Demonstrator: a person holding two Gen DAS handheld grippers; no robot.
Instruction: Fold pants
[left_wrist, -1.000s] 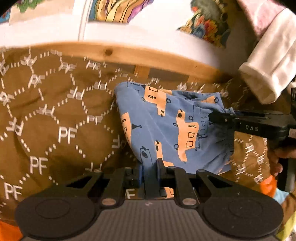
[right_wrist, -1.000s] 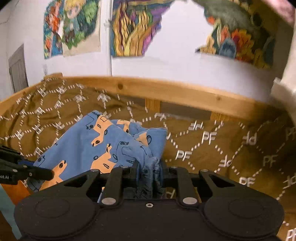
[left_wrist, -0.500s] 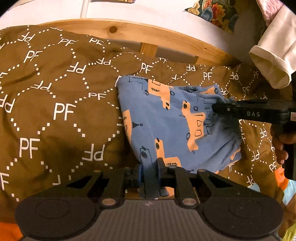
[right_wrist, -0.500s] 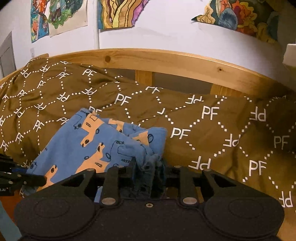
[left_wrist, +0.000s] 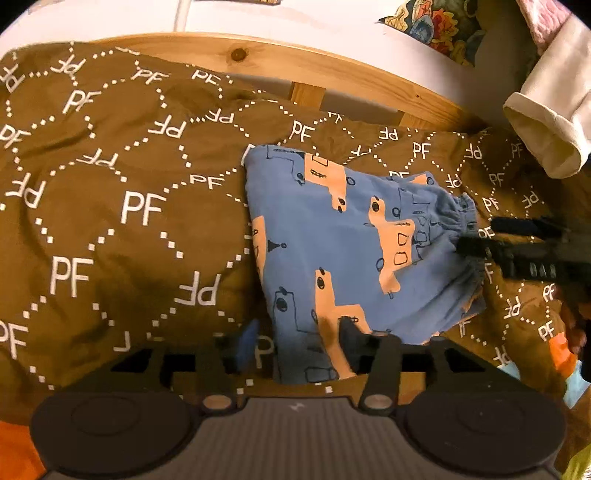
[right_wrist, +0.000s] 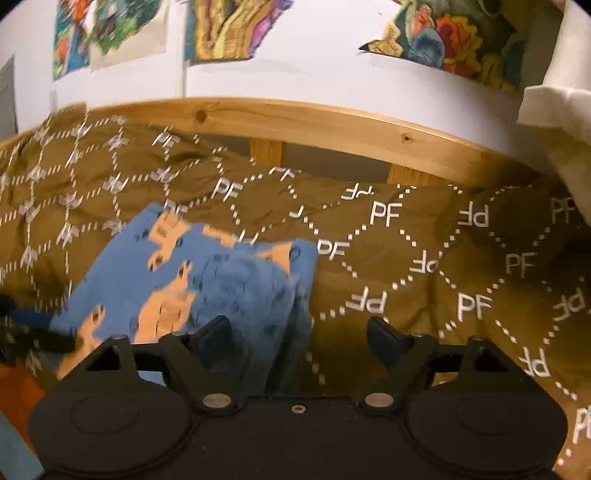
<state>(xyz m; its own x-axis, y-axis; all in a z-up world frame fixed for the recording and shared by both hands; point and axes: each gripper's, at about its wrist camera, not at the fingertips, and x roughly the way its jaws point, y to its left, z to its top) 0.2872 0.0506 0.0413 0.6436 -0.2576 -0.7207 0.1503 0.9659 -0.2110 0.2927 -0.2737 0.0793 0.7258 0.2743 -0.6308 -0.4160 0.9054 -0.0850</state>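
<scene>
The blue pants (left_wrist: 343, 251) with orange vehicle prints lie folded on the brown "PF" bedspread (left_wrist: 110, 206). My left gripper (left_wrist: 299, 339) is open, its fingers either side of the pants' near edge. My right gripper (right_wrist: 299, 332) is open around the gathered waistband (right_wrist: 269, 295), which lies loose between the fingers. In the left wrist view the right gripper (left_wrist: 480, 232) shows at the waistband on the right. In the right wrist view the left gripper (right_wrist: 40, 332) shows at the pants' far left edge.
A wooden bed rail (right_wrist: 332, 125) runs along the far side below a white wall with colourful pictures (right_wrist: 229, 29). A white garment (left_wrist: 550, 118) hangs at the right. Orange fabric (left_wrist: 18, 454) lies at the near edge.
Both grippers have opened and let go of the pants, which now lie flat on the bedspread. The right gripper has drawn back slightly.
</scene>
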